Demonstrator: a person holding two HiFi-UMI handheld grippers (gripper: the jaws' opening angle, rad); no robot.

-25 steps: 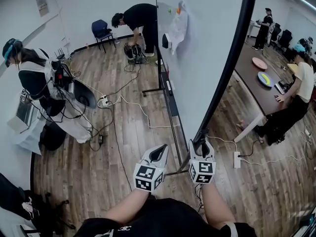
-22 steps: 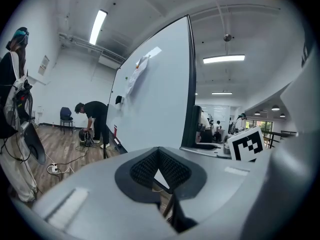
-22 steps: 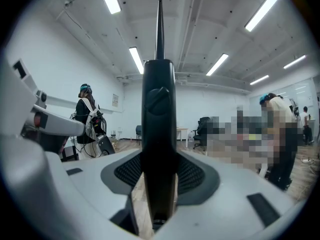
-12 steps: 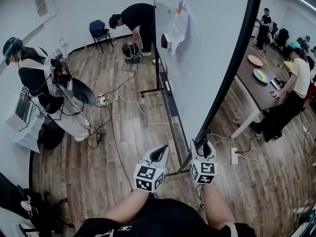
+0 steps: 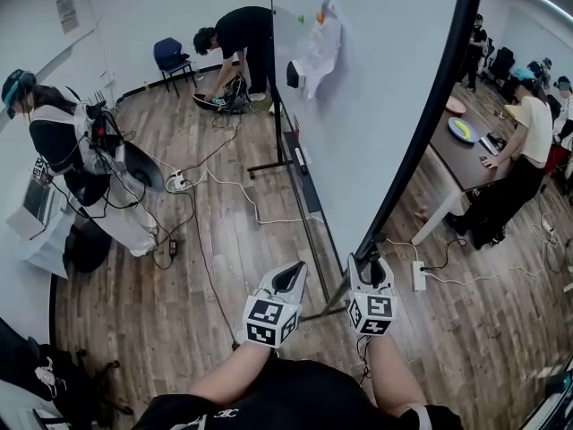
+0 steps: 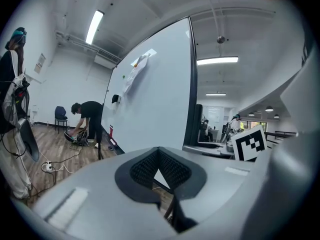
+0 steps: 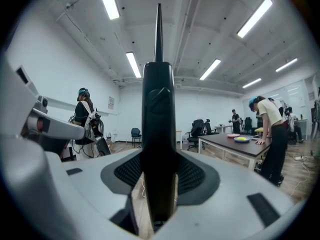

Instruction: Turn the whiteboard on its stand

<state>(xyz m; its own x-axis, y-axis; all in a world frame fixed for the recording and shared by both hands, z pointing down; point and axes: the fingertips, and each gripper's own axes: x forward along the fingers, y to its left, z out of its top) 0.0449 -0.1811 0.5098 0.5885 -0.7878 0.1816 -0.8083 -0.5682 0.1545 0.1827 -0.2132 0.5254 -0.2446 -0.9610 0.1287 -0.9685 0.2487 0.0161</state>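
Right gripper (image 5: 369,261) has its jaws clamped on the near vertical edge of the large white whiteboard with a black frame (image 5: 367,88). In the right gripper view that black frame bar (image 7: 158,134) runs straight up between the pads, seated deep. Left gripper (image 5: 289,274) hangs just beside it, jaws closed on nothing, its tip aimed at the white face but apart from it.

The whiteboard stands upright on its black metal stand (image 5: 288,146) over the wooden plank floor (image 5: 224,267), with its near edge right in front of the person.

Now the turn itself, and it looks barely begun. With only one claw on a tall panel, I'd say the bar could twist or slide in the pads. A firm squeeze and a slow, level sweep along an arc should beat a straight shove. The empty left claw could press on the board face to share the load.

Watch the surroundings too. A white power strip (image 5: 418,276) and its cables lie on the floor near the board's foot. A dark brown table (image 5: 458,155) sits close on the right, and a person in black (image 5: 237,32) bends down at the far end. A wide swing risks all three, so a small, steady rotation seems the safer play.
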